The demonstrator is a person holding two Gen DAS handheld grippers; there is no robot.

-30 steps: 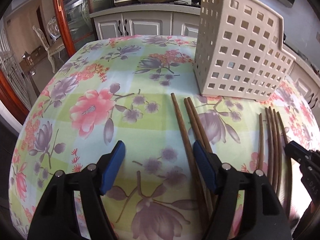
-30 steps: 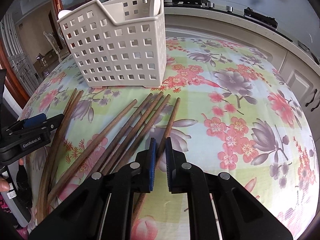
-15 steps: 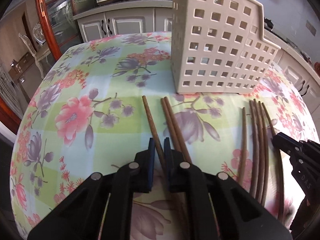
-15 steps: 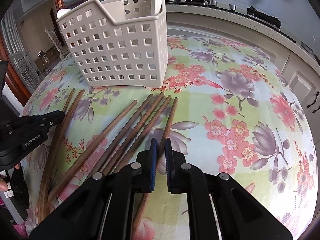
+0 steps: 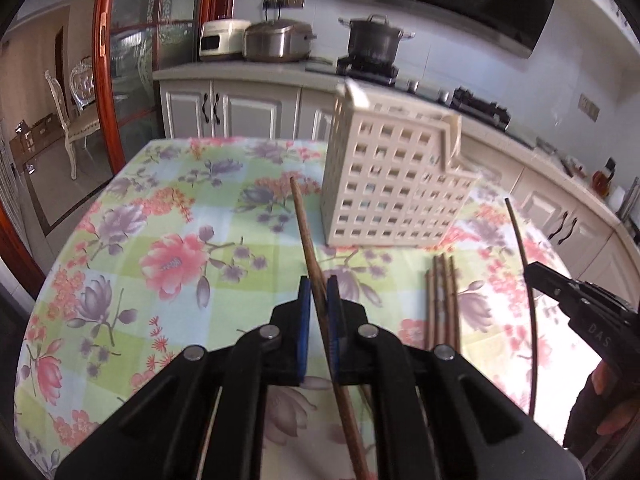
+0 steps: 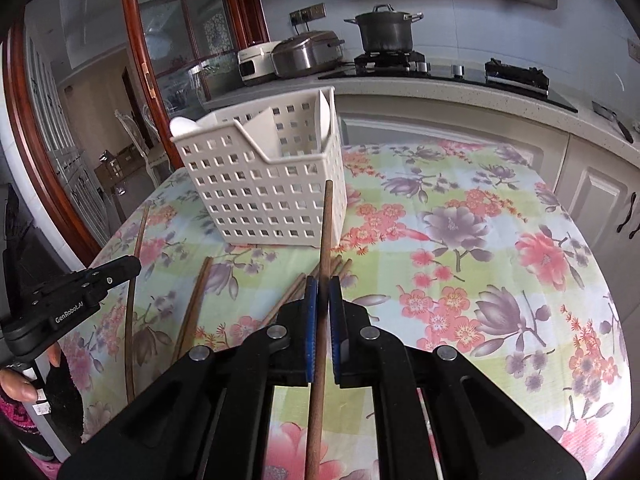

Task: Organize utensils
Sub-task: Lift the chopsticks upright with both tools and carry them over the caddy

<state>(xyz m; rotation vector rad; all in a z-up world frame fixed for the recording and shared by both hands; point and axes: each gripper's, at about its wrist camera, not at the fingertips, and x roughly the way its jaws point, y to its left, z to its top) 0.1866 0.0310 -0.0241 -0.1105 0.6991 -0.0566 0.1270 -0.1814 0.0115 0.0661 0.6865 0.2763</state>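
Carry step in hand: both tongs are closed on one chopstick each and lifted off the tabletop (image 5: 120, 264), next comes the drop into the holder. The left tongs (image 5: 318, 300) pinch a brown wooden chopstick (image 5: 306, 232) between the blue pads, its far end pointing up toward the left edge of the white perforated holder (image 5: 392, 184). The right tongs (image 6: 323, 300) clamp a second chopstick (image 6: 326, 224) the same way, its tip overlapping the holder's front wall in the right wrist view (in front of it, not inside, as far as I can judge). Next move, my judgement: raise each tip above the rim, tilt the stick steeper, aim at an open compartment, then release; the long sticks could catch on the rim or on the holes. The holder stands upright at the far side of the flowered cloth, with a white divider and something white and rounded inside (cannot tell what). More chopsticks (image 5: 442, 300) lie in a tight bunch on the cloth just in front of the holder, a couple more (image 6: 196, 300) looser to the left; all are slim, dark brown and straight.
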